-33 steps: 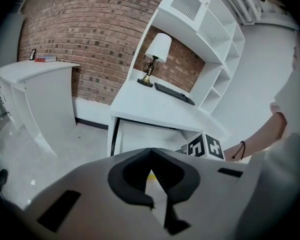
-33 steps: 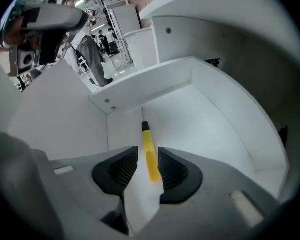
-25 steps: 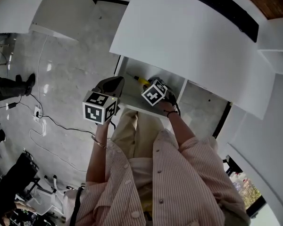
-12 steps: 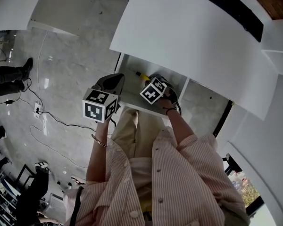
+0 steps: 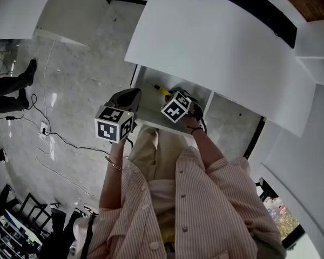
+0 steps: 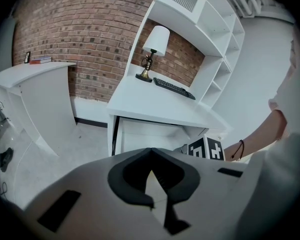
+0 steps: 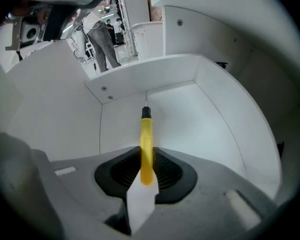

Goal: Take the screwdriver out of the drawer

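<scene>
A screwdriver (image 7: 146, 144) with a yellow handle and a black collar lies on the floor of the open white drawer (image 7: 190, 114), its shaft pointing at the back wall. My right gripper (image 7: 146, 160) reaches steeply down into the drawer. Its jaws have just been closing, and the ribbed pads now sit against both sides of the handle. In the head view the screwdriver (image 5: 163, 90) shows just beyond the right gripper (image 5: 176, 97). My left gripper (image 5: 128, 97) hovers at the drawer's (image 5: 148, 99) left front corner, shut and holding nothing. From its own view, the left gripper (image 6: 150, 156) looks toward the desk.
The white desk top (image 5: 216, 42) overhangs the drawer's back. A keyboard (image 6: 174, 87) and a lamp (image 6: 154, 46) stand on the desk (image 6: 155, 104). Cables (image 5: 48, 144) trail over the grey floor at the left, where a bystander's shoe (image 5: 27, 77) shows.
The right gripper's marker cube has rolled slightly over the drawer. The left gripper has kept still. The bystander's feet at the left edge have shifted.
</scene>
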Demonstrator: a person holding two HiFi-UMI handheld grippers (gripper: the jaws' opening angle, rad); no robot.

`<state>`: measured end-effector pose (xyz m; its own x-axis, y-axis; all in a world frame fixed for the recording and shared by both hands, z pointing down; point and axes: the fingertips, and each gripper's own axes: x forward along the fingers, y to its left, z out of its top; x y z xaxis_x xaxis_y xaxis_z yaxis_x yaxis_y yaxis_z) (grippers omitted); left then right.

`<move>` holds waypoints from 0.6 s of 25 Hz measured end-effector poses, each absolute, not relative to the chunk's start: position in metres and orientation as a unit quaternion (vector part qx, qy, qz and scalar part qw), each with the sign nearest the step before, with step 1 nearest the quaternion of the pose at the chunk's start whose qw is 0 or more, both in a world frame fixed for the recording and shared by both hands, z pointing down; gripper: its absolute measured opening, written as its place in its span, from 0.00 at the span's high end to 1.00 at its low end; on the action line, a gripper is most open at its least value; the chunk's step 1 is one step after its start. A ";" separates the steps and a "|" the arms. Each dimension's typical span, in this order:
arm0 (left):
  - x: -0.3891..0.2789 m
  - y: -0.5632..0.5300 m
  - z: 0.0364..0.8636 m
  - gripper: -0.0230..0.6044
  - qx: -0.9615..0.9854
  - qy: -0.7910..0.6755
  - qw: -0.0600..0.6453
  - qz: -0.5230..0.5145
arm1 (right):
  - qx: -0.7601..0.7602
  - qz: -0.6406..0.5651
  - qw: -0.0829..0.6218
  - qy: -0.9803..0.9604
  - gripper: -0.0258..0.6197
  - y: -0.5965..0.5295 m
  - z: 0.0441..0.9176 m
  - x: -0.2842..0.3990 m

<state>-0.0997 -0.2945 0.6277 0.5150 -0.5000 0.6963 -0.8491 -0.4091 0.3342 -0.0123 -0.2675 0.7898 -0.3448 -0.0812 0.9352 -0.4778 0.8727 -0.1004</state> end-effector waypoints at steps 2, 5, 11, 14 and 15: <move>-0.098 -0.292 0.626 0.96 0.802 -0.421 0.344 0.248 | 0.173 0.176 0.536 -0.807 0.84 -0.267 0.778 -0.013; -0.097 -0.286 0.623 0.96 0.804 -0.418 0.345 0.245 | 0.173 0.171 0.527 -0.815 0.84 -0.263 0.764 -0.010; -0.094 -0.277 0.610 0.96 0.812 -0.416 0.343 0.224 | 0.179 0.149 0.500 -0.834 0.84 -0.262 0.731 -0.006; -0.093 -0.276 0.601 0.96 0.818 -0.415 0.336 0.213 | 0.191 0.144 0.474 -0.848 0.84 -0.263 0.709 -0.007; -0.093 -0.276 0.597 0.96 0.820 -0.416 0.332 0.210 | 0.195 0.142 0.465 -0.852 0.84 -0.264 0.702 -0.007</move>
